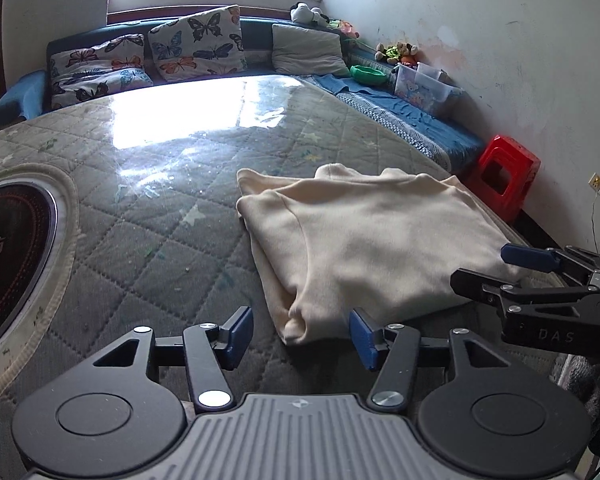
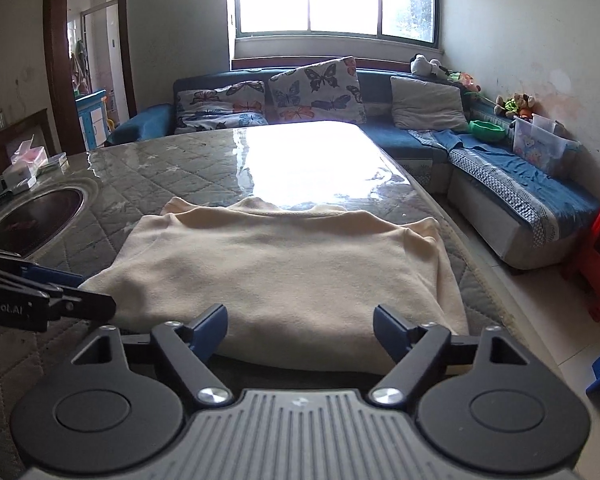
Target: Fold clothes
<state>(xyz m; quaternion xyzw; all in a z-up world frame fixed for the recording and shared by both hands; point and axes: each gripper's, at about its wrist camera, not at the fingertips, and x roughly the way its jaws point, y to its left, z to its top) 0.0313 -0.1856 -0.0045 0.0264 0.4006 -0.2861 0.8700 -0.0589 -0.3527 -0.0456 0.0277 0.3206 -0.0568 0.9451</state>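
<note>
A cream garment (image 1: 364, 240) lies folded into a rough rectangle on the quilted table top (image 1: 148, 208). My left gripper (image 1: 302, 338) is open at the garment's near left corner, with the cloth's bottom tip between its blue pads and nothing held. From the right edge of the left wrist view the right gripper (image 1: 492, 266) reaches in over the garment's near right corner. In the right wrist view the garment (image 2: 284, 264) fills the middle. My right gripper (image 2: 300, 330) stands open at its near edge, fingers wide on either side. The left gripper (image 2: 88, 292) enters there from the left.
A round induction hob (image 1: 8, 256) is set into the table at left. A blue corner sofa (image 2: 512, 184) with butterfly cushions (image 2: 316, 88) wraps the far side and right. A red stool (image 1: 504, 176) stands by the table's right edge. Boxes (image 2: 24, 168) sit at the table's far left.
</note>
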